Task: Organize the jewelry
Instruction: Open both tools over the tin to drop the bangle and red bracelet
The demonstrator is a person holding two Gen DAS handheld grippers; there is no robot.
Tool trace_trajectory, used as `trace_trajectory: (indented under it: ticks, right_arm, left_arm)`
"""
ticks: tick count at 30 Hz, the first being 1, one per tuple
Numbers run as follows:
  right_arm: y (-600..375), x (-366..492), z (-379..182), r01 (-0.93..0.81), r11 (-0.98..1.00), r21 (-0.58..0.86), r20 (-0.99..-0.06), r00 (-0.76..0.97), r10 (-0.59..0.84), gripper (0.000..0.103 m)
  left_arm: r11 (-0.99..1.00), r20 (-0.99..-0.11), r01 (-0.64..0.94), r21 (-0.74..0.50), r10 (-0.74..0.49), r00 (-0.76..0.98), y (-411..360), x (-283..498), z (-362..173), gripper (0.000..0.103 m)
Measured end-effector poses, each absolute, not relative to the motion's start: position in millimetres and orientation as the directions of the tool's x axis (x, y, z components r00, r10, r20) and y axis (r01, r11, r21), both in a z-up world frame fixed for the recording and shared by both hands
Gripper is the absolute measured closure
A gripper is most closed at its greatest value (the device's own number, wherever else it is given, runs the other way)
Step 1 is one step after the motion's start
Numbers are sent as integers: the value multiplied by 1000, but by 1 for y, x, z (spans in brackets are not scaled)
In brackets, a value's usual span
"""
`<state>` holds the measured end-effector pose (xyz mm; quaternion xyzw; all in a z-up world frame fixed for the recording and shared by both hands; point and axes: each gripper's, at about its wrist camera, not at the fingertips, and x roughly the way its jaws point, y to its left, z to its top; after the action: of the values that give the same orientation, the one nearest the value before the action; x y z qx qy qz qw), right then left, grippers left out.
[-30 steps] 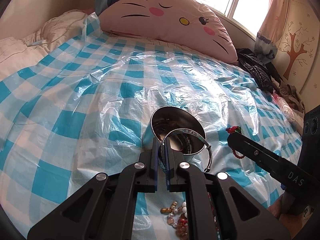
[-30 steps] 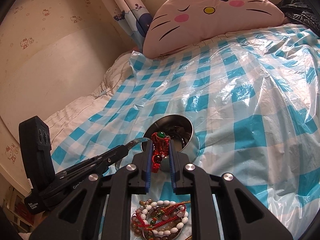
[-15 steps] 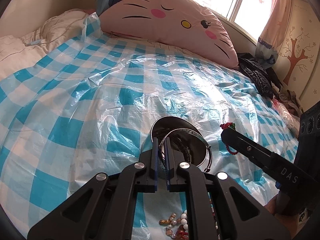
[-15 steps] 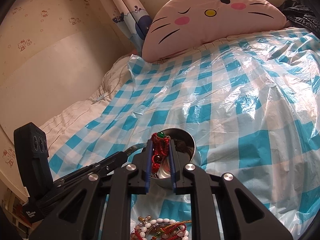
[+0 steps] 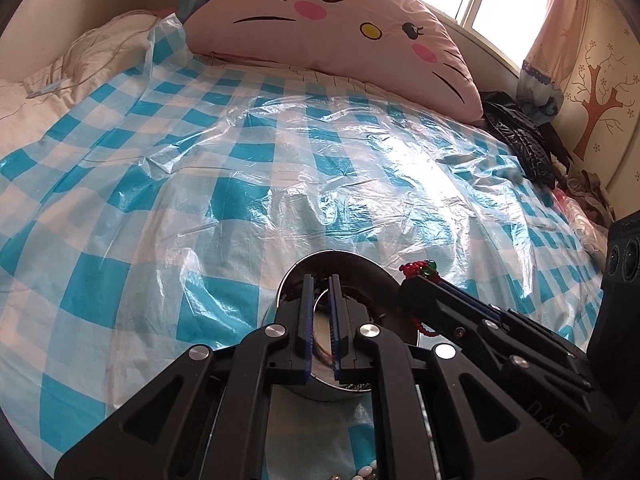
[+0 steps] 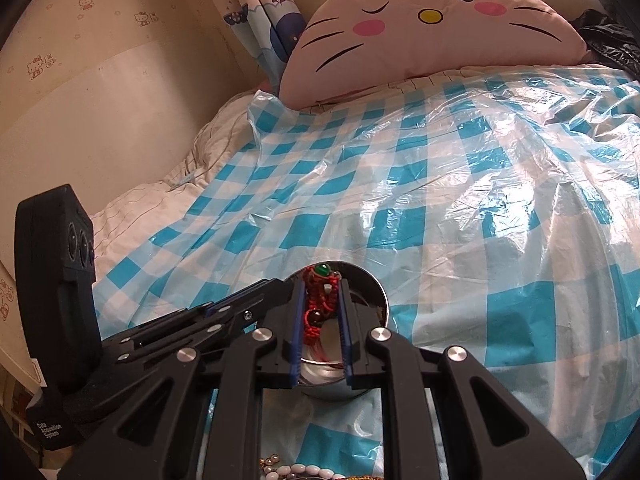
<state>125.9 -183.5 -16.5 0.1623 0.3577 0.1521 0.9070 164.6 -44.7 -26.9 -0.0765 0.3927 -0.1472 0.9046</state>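
Bedroom scene: a bed is covered by a blue and white checked plastic sheet (image 5: 248, 184), crinkled and shiny in the window light. Against the wall at the head of the bed leans a large pink cat-face pillow (image 5: 340, 36), with a curtain (image 6: 264, 20) to one side of it. Dark clothing (image 5: 520, 140) lies bunched by the pillow's far corner.

Near the front edge of the sheet stands a round metal tin (image 5: 340, 276), open at the top. Both grippers reach over it side by side.

The left gripper (image 5: 321, 284) has its jaws nearly together, pinching a thin silver bangle (image 5: 320, 308) whose curved edge shows between the blue pads, above the mouth of the tin.

The right gripper (image 6: 320, 288) is clamped on a red woven bracelet (image 6: 318, 304) with a green bead at its top and a dark bead lower down. The bracelet hangs between the pads over the tin's opening.

More jewelry, a loose pile of white and amber beads (image 6: 304, 470), lies on the sheet just in front of the tin, mostly hidden beneath the grippers.
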Motion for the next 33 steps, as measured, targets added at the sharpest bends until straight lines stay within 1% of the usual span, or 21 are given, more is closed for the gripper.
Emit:
trace_trajectory:
  ticks: [2,3,4,5,6,8,9,10,11,15,20,28,30,33]
  right_arm:
    - [-182,130,-20,-157,904,397,-610,691,388,84]
    - [-181,133,-22,-155,906,394,-619,684,386,80]
    - [-181,135,-24,-154,905,396,-625,677,389,74]
    - [-179,136,-26,-150,908,391,-630,676,382,63]
    - [-177,137,-28,-155,909,386,-630,675,383,56]
    - [-175,135,-29,-159,915,371,-633,677,374,54]
    - [-175,134,-28,-154,917,368,-634,680,369,54]
    - [-177,132,-28,-148,917,371,-630,685,366,54]
    - [-180,130,-27,-137,916,376,-626,691,361,54]
    - [-199,113,-21,-69,913,402,-612,722,324,44]
    - [-224,92,-15,20,906,424,-602,753,265,42]
    - [-244,42,-15,100,902,419,-615,763,201,39]
    - [-244,31,-15,116,904,411,-617,766,182,36]
    - [-247,19,-11,143,899,414,-611,776,158,34]
  left_arm:
    - [950,-690,188,-248,-309,654,-39,164,-27,93]
    - [953,-691,174,-249,-301,658,-35,162,-27,93]
    - [955,-690,158,-251,-291,663,-30,161,-26,90]
    - [958,-690,141,-249,-278,669,-25,159,-26,86]
    - [961,-688,125,-246,-264,676,-20,156,-25,84]
    - [965,-684,99,-241,-241,689,-13,152,-23,70]
    - [966,-679,91,-244,-237,695,-11,150,-22,66]
    - [965,-673,85,-248,-234,702,-9,148,-21,59]
    - [965,-669,81,-251,-233,706,-8,146,-19,55]
    - [966,-672,85,-244,-232,703,-10,140,-19,52]
    - [972,-681,92,-217,-218,699,-14,123,-21,49]
    - [975,-702,111,-194,-217,678,-17,88,-24,47]
    - [974,-706,117,-193,-221,673,-18,79,-25,47]
    - [974,-713,128,-188,-225,664,-19,64,-26,47]
